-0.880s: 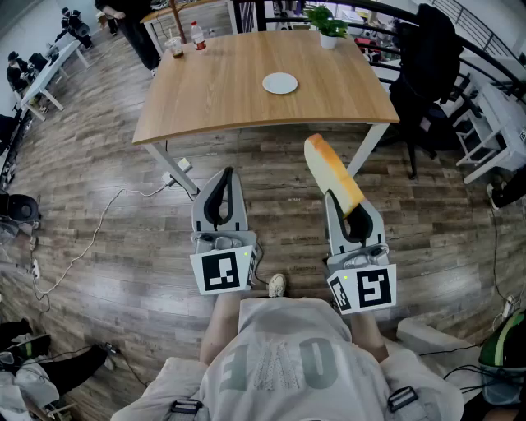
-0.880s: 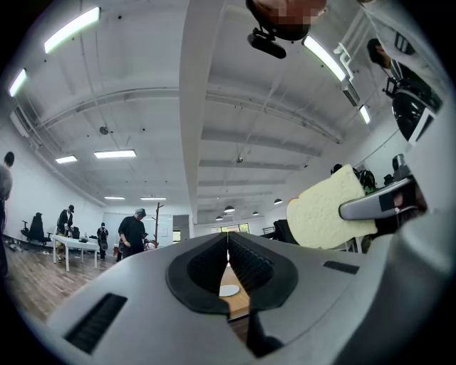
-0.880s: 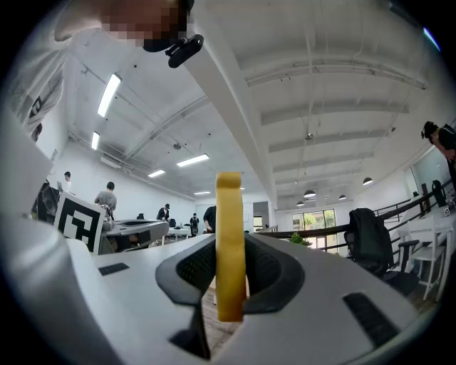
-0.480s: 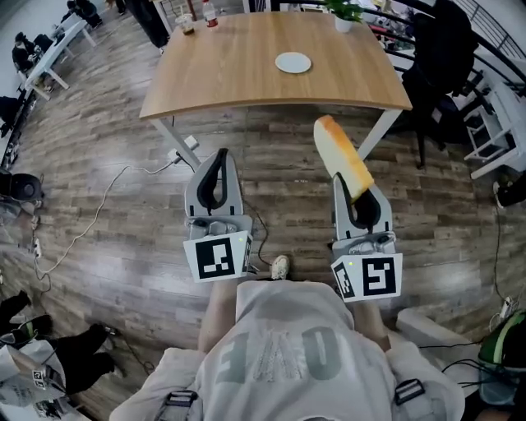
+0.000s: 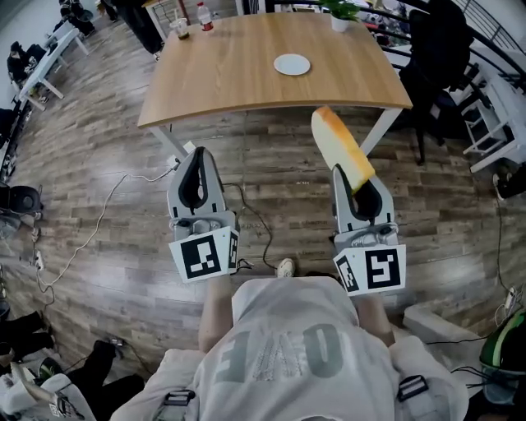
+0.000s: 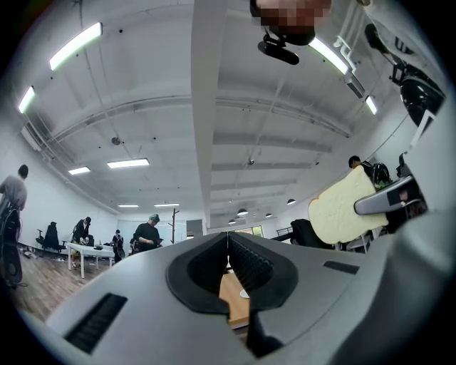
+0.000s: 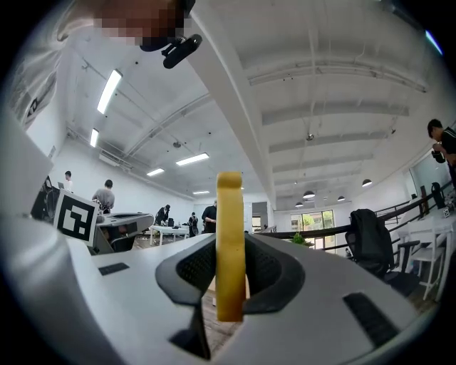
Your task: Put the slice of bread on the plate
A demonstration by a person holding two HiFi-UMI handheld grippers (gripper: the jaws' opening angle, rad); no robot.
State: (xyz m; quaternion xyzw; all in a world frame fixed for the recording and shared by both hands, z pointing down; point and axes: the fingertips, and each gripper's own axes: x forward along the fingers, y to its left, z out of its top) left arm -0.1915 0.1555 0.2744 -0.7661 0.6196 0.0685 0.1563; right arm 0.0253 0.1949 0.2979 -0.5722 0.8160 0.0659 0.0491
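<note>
My right gripper (image 5: 358,186) is shut on a slice of bread (image 5: 339,146), which sticks out forward and up from the jaws; in the right gripper view the slice (image 7: 229,246) stands on edge between the pads. A small white plate (image 5: 292,64) lies on the wooden table (image 5: 214,82) ahead, well beyond both grippers. My left gripper (image 5: 193,174) is held out over the floor, jaws together with nothing between them (image 6: 228,267). The bread (image 6: 343,207) and right gripper also show at the right of the left gripper view.
The table stands on white legs (image 5: 168,144) over a wood-plank floor (image 5: 99,181) with a white cable (image 5: 99,222). A bottle and cup (image 5: 194,18) and a potted plant (image 5: 340,16) sit at the table's far edge. A black chair with a coat (image 5: 436,57) stands right.
The table and plate have stayed about the same distance ahead since half a second ago. My left gripper has shifted left and a little forward. The right gripper still grips the bread.
</note>
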